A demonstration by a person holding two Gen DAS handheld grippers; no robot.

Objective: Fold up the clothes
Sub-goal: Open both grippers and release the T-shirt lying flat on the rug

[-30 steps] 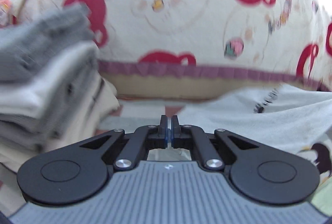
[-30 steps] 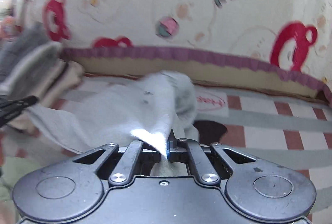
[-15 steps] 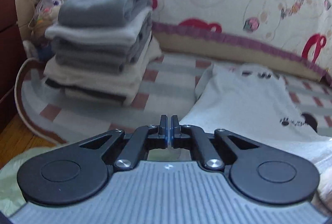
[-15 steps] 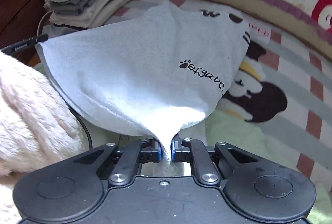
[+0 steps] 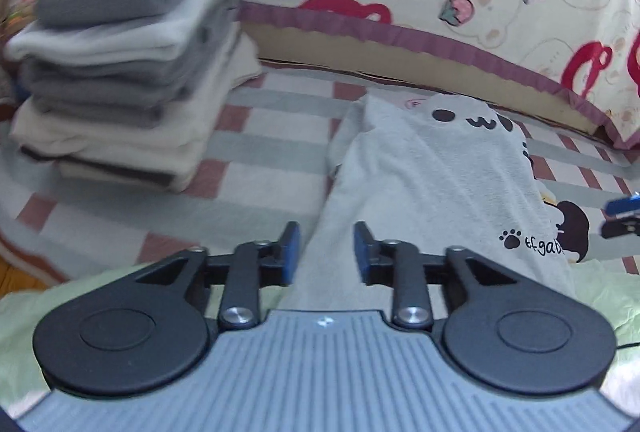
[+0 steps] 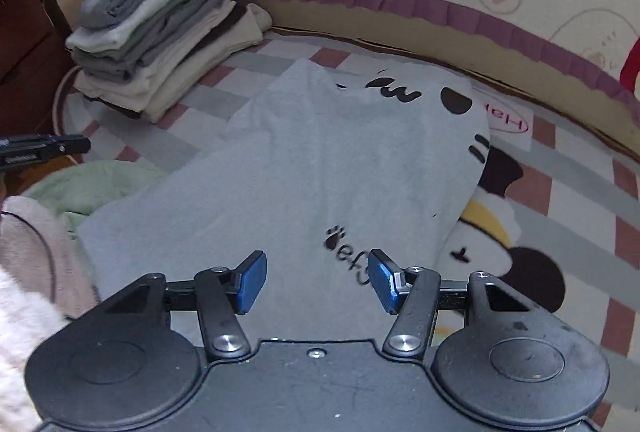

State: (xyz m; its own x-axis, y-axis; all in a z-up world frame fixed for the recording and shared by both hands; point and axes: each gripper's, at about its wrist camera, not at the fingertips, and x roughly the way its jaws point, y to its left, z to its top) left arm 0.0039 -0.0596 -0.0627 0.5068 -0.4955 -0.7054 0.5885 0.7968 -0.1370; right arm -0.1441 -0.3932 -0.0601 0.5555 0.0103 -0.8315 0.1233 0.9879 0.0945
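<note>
Soft grey fleece garment [image 6: 304, 168] w/ cat-face print, lying flat on checked blanket [image 6: 568, 168], left gripper [image 5: 323, 252] & right gripper [image 6: 316, 280] jaws opening, pads off cloth, folded stack [image 6: 156, 32] at left.

From my left wrist view the stack of folded clothes [image 5: 120, 72] is smeared by blur. The grey garment [image 6: 320, 172] hides part of its own lettering, and I can't read the rest.

Left claw [image 5: 323, 252]: black linkage arms, silver screws, blue pads, ribbed grey housing. Right claw [image 6: 317, 282]: same build, dark housing. Fluffy pale-pink sleeve [image 6: 24, 272].
</note>
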